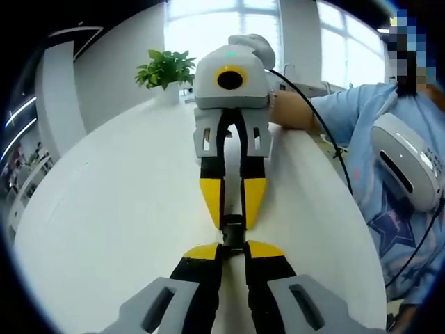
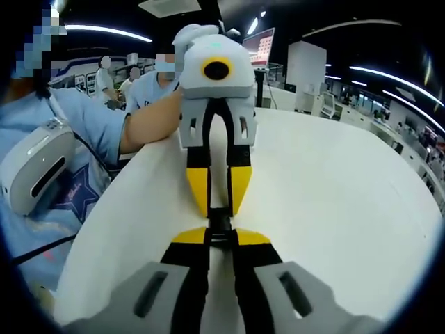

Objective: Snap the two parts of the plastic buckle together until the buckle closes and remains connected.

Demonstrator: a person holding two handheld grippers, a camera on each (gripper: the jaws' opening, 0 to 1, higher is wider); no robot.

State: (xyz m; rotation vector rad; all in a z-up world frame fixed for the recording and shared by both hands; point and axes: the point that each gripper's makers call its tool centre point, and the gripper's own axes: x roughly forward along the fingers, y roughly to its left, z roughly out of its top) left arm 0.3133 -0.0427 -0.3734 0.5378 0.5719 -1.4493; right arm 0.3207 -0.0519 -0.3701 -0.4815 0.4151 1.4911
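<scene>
In the left gripper view, the white table (image 1: 104,209) curves away on the left with wide bare surface out to its rounded edge. A potted plant (image 1: 165,68) stands at its far rim under bright windows. At centre the left gripper (image 1: 233,249) rises from the bottom and meets the right gripper (image 1: 233,221) tip to tip. The black plastic buckle (image 1: 233,235) sits between them, just above the tabletop. Each pair of jaws is clenched on its end of the buckle; whether the two halves have locked cannot be told. On the right, a person's light blue sleeve (image 1: 361,111) crosses the near edge.

In the right gripper view, the sleeve (image 2: 83,118) is at left. The left gripper (image 2: 218,207) faces the right gripper (image 2: 221,236), with the buckle (image 2: 220,226) small and dark between the yellow tips. Open tabletop (image 2: 334,209) spreads rightward to a dim hall.
</scene>
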